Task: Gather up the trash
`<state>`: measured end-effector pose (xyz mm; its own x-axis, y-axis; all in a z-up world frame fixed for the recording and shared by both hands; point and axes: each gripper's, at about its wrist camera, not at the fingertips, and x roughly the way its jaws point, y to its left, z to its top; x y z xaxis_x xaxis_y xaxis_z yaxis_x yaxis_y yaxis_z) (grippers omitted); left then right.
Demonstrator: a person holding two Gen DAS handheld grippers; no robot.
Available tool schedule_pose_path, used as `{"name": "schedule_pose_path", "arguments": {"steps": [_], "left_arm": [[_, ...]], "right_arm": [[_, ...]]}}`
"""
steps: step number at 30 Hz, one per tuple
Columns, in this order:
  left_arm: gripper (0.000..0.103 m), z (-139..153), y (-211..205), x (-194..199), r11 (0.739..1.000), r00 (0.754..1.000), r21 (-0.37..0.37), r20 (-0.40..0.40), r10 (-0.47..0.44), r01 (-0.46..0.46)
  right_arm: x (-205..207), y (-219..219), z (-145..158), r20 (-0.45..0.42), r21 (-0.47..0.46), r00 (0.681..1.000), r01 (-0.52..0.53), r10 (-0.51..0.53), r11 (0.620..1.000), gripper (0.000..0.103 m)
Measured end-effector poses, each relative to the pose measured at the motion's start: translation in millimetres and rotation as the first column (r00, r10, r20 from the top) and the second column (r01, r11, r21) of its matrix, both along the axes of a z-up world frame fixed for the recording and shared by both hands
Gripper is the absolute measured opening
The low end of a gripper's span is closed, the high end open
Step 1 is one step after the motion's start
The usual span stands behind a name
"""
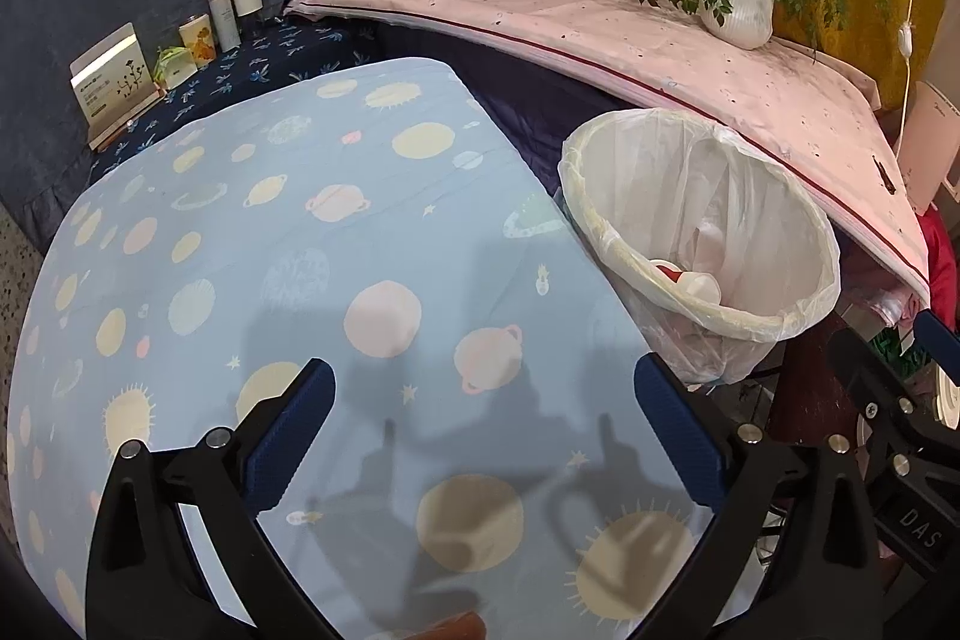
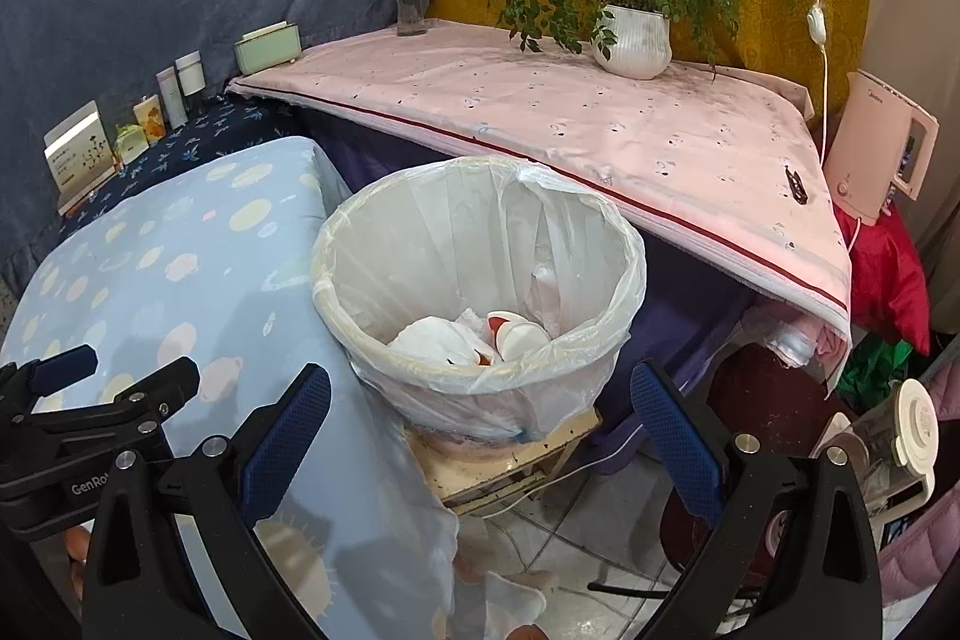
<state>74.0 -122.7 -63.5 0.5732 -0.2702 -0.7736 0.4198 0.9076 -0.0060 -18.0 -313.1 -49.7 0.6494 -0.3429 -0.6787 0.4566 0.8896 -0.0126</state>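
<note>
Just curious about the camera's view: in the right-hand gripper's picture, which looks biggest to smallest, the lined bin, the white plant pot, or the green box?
1. Lined bin, though it is nearest.
2. White plant pot.
3. Green box, slightly smaller.

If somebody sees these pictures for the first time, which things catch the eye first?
The white-lined trash bin stands beside the planet-print blue cloth, with crumpled paper and a paper cup inside. Behind it, a potted green plant sits on the pink-covered shelf.

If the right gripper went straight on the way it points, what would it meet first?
Probably the lined bin: the open right gripper frames its near rim. Depth is unclear, though nothing else shows in between.
</note>
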Motion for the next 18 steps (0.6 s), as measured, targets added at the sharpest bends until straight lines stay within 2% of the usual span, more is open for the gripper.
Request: {"name": "schedule_pose_path", "arguments": {"steps": [8,18], "left_arm": [[0.096,-2,0,-9,1.0,1.0,0.014,0.002,-0.014,0.014],[0.096,-2,2,-15,1.0,1.0,0.018,0.007,-0.007,0.007]], "right_arm": [[-6,9,1,-0.017,-0.041,1.0,-0.024,0.024,0.999,0.096],[-11,16,2,-0.02,-0.044,0.999,-0.041,0.04,0.998,0.096]]}}
